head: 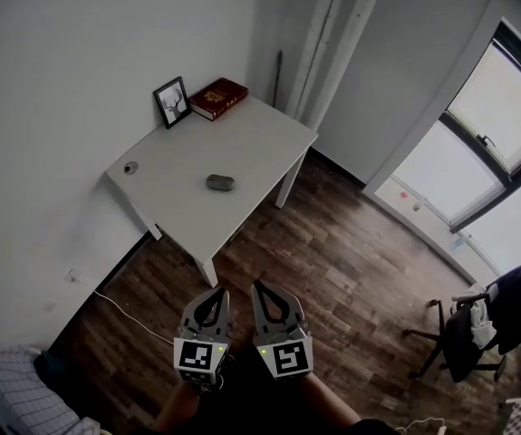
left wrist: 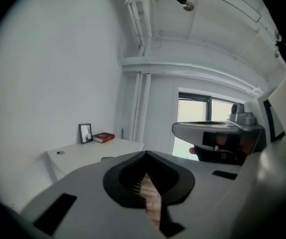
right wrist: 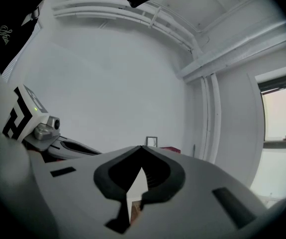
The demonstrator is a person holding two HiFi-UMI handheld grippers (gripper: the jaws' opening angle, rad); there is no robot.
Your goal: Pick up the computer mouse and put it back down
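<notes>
head view: my left gripper (head: 212, 295) and right gripper (head: 266, 290) hang side by side above the wood floor (head: 332, 270), jaws closed with nothing between them. the computer mouse (head: 220, 182) rests on the white table (head: 260, 139), well apart from both.

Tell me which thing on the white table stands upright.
The black picture frame, standing on edge beside the red book. The book and the grey computer mouse both lie flat.
</notes>
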